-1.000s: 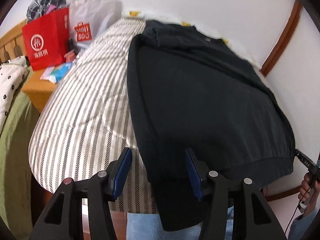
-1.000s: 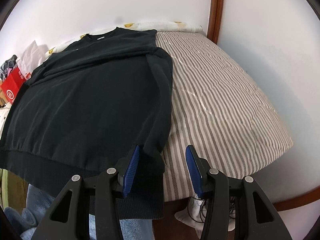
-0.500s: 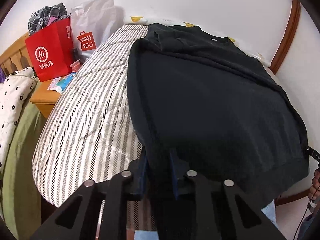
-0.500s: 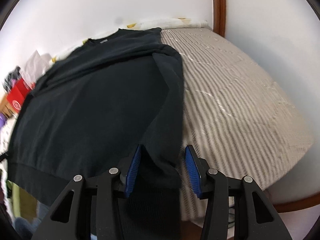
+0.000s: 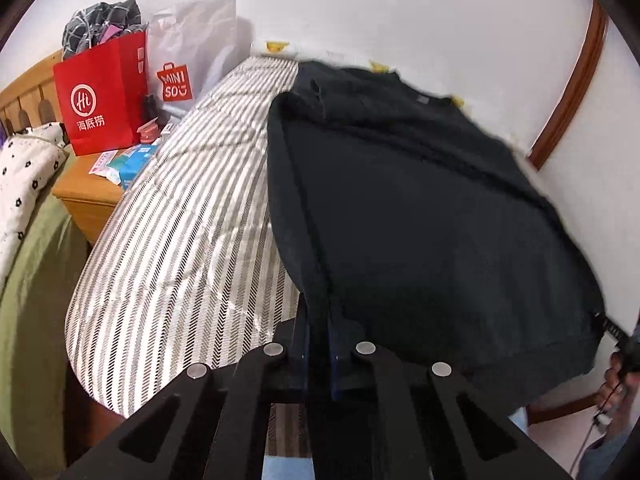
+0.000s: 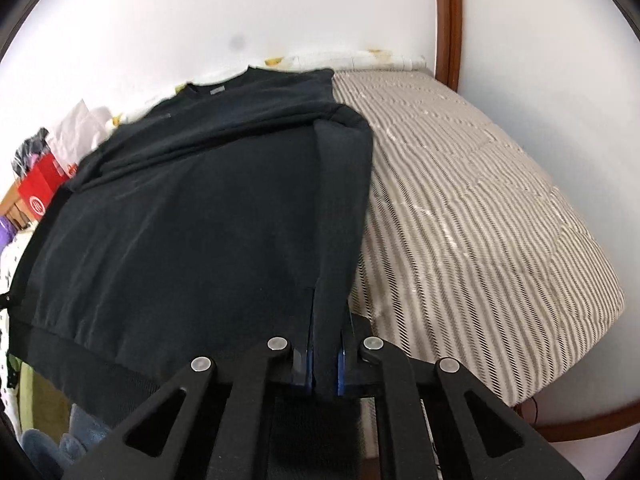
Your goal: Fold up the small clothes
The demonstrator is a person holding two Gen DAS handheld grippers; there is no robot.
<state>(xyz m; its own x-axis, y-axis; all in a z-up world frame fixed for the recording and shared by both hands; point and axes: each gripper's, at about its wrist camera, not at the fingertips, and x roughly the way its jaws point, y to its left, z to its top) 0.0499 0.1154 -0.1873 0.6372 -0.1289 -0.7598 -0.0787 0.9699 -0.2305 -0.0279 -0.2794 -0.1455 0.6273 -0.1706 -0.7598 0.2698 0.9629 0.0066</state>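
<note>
Red paper bag [image 5: 102, 96]: "Hi" logo w/ Chinese chars; white bag [image 5: 192, 56]: red "MINISO" logo.

Home bedroom. Striped mattress [image 5: 180, 240] pushed against a white wall [image 5: 400, 8], with a wooden bedside table [image 5: 86, 192] next to it carrying a red shopping bag [image 5: 102, 92], a white shop bag [image 5: 192, 52] and small packets. Second bed on the far side: wooden headboard [image 5: 24, 96], green cover [image 5: 32, 300].

Black sweatshirt [image 5: 420, 220]: matt soft knit cloth. Striped bedcover [image 6: 480, 220]: woven, slight sheen. Red bag [image 5: 100, 92]: glossy paper.
</note>
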